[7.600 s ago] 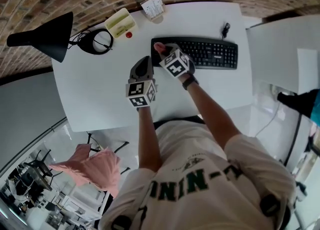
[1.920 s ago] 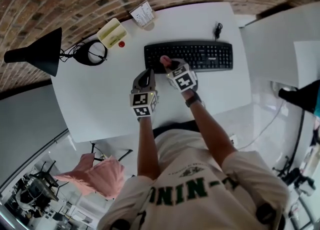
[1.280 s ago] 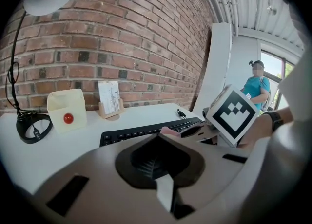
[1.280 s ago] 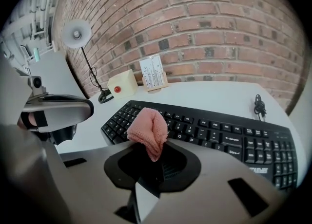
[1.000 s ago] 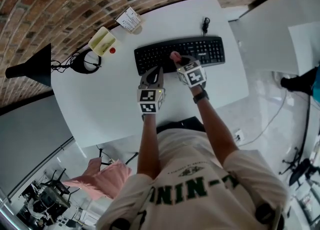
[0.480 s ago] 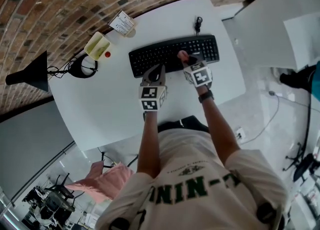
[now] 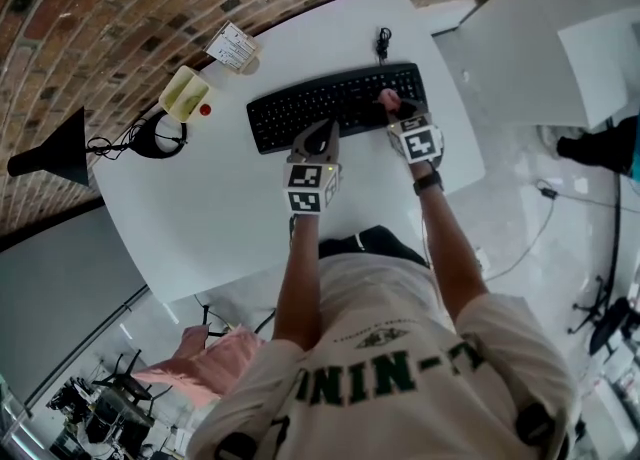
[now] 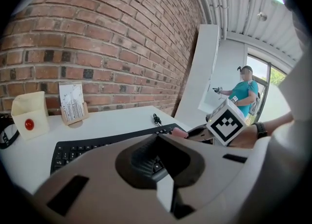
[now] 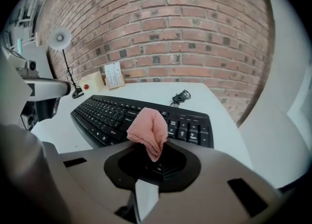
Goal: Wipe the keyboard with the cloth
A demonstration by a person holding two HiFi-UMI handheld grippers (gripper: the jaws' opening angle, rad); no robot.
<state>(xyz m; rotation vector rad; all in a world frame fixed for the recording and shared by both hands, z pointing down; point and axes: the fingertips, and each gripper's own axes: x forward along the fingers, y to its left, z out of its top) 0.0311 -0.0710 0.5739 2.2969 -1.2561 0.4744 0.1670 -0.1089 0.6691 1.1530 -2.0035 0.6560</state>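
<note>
The pink cloth (image 9: pixel 148 130) is bunched into a small wad and pinched in the closed jaws of the right tool (image 9: pixel 152 162). Its free end hangs over the keys of the black keyboard (image 9: pixel 112 113). In the head view the cloth (image 7: pixel 386 97) sits on the right part of the keyboard (image 7: pixel 320 108), near its right end.

The right tool (image 7: pixel 394 111) points away from the person. The bare right forearm reaches out from the torso at a slight rightward slant, with a dark band (image 7: pixel 428 182) at the wrist. The left tool (image 7: pixel 318 134) is at the near edge of the keyboard, about mid-length. Its jaws are brought together with nothing between them, and the left forearm runs almost straight forward.

The keyboard lies across the far half of the white counter (image 7: pixel 200 208). A coiled cable (image 7: pixel 381 45) lies just beyond its far right corner. Farther left stand a card holder (image 7: pixel 232 45), a cream box with a red button (image 7: pixel 185 93) and a black desk lamp (image 7: pixel 55 148). A brick wall (image 7: pixel 120 8) is behind them.
</note>
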